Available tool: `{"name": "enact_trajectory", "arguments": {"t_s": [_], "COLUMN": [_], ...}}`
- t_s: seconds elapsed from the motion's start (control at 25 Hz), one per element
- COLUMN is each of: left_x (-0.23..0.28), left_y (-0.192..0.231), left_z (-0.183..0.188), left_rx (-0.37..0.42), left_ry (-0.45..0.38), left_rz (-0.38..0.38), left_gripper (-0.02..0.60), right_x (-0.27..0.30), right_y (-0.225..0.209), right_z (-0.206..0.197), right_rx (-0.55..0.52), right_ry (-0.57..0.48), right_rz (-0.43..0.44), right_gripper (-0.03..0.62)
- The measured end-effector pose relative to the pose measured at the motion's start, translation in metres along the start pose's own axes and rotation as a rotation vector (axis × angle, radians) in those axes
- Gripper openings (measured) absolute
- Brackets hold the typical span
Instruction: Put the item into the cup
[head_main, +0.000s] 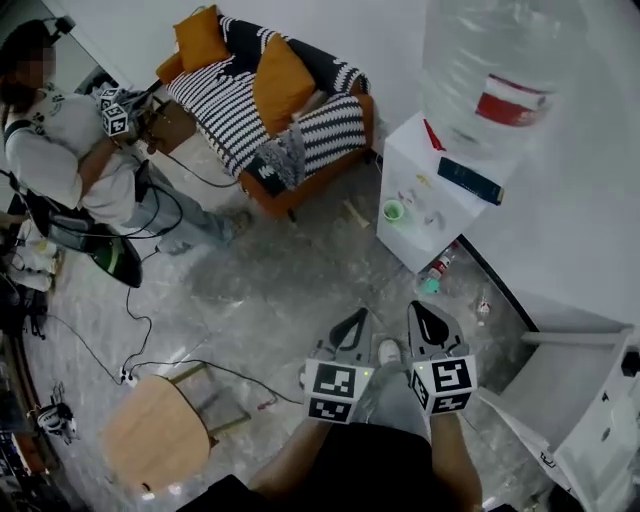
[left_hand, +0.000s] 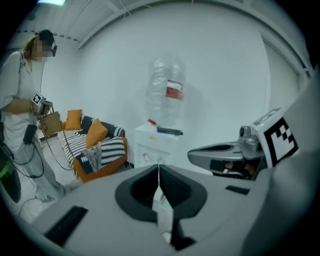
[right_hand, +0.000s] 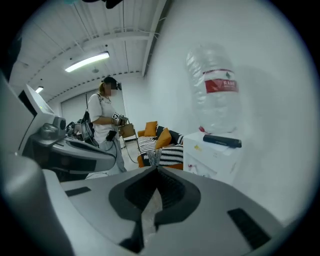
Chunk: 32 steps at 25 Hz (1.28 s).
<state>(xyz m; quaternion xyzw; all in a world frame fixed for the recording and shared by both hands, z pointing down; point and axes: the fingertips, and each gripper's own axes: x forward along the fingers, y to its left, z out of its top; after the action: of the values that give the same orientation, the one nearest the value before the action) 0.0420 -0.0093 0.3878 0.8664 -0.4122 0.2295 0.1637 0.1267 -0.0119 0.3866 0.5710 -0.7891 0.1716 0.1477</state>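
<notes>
**Upper right of centre: the small green cup (head_main: 393, 211), well out of reach**

Low at centre of the head view, the left claw (head_main: 357, 318) and the right claw (head_main: 420, 310) sit side by side, tips pointing up-frame. Each claw's own view shows its jaws pressed together tip to tip, with nothing I can make out pinched between them.

The cup stands upright on the front ledge of the white water dispenser (head_main: 405, 160), below the big clear water bottle (head_main: 495, 70). From the claws it lies straight up-frame, a little nearer the right claw's line, so I judge that the right is the better placed of the two.

Which thing is the item I cannot tell. A small red-capped bottle (head_main: 434, 272) lies on the grey stone floor (head_main: 270, 300) at the dispenser's foot, between the claws and the cup, and it may be the one.

Bare floor lies ahead. The orange sofa (head_main: 300, 190) bounds the left of that path. White panels crowd the frame's right edge, so approach room is freer from the left.
</notes>
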Motion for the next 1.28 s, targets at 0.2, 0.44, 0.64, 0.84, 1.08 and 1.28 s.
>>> {"name": "enact_trajectory", "arguments": {"t_s": [0.2, 0.44, 0.64, 0.84, 1.08, 1.28], "left_x": [-0.020, -0.059, -0.065, -0.071, -0.071, -0.076], "left_y": [0.000, 0.003, 0.014, 0.020, 0.031, 0.034], "left_z": [0.038, 0.078, 0.089, 0.102, 0.117, 0.121], "left_rx": [0.040, 0.098, 0.086, 0.096, 0.109, 0.111], "left_ry": [-0.079, -0.186, -0.226, -0.276, -0.314, -0.334], "left_rz": [-0.006, -0.032, -0.032, -0.047, -0.048, -0.059], "left_gripper": [0.014, 0.014, 0.014, 0.014, 0.014, 0.014], "right_x": [-0.018, -0.027, -0.030, -0.033, -0.024, -0.024], "right_y": [0.009, 0.043, 0.065, 0.066, 0.073, 0.080], "right_z": [0.044, 0.084, 0.107, 0.119, 0.137, 0.143], "right_rx": [-0.030, -0.042, -0.108, -0.119, -0.138, -0.156], "right_ry": [-0.084, -0.169, -0.192, -0.219, -0.251, -0.264], "right_rz": [-0.040, -0.049, -0.056, -0.089, -0.086, -0.086], "right_gripper": [0.009, 0.009, 0.011, 0.009, 0.009, 0.010]}}
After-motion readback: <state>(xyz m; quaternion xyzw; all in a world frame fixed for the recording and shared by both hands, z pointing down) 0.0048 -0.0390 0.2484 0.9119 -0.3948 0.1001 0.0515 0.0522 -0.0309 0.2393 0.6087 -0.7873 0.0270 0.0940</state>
